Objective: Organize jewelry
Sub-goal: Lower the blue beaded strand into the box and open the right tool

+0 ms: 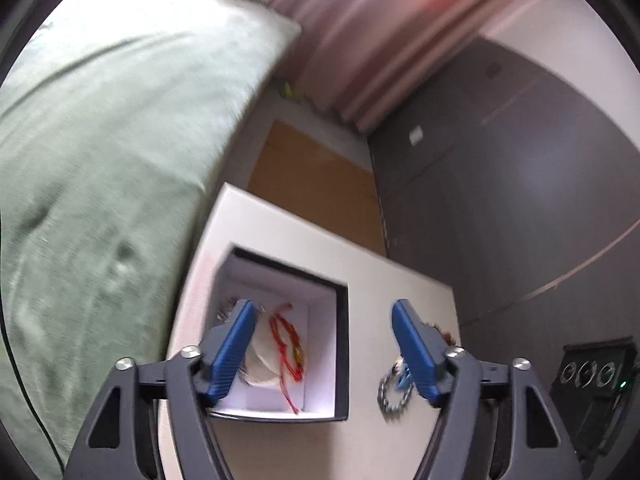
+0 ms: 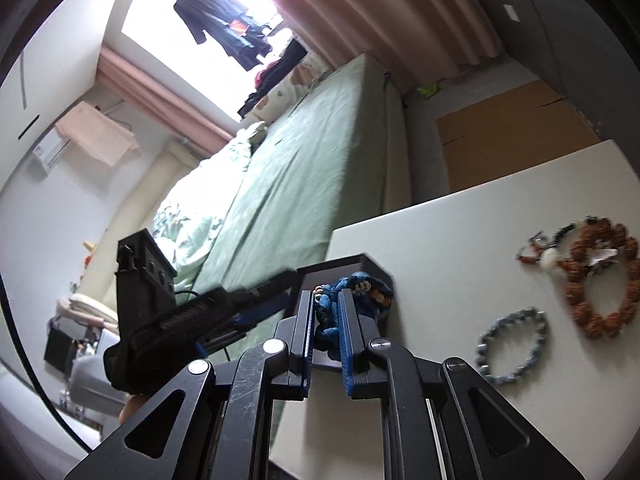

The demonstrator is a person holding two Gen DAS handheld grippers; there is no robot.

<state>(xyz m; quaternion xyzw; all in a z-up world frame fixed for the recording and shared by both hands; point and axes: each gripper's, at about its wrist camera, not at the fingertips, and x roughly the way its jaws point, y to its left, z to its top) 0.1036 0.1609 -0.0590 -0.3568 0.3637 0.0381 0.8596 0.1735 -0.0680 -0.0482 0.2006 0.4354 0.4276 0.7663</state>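
The left gripper (image 1: 324, 344) hangs wide open and empty over the box (image 1: 340, 344), which holds a red cord (image 1: 286, 340). At three o'clock of it, the right gripper (image 2: 326, 320) clamps a blue bracelet (image 2: 326, 308).

The left fingers (image 1: 234, 344) hide part of the box's (image 1: 340, 344) contents.
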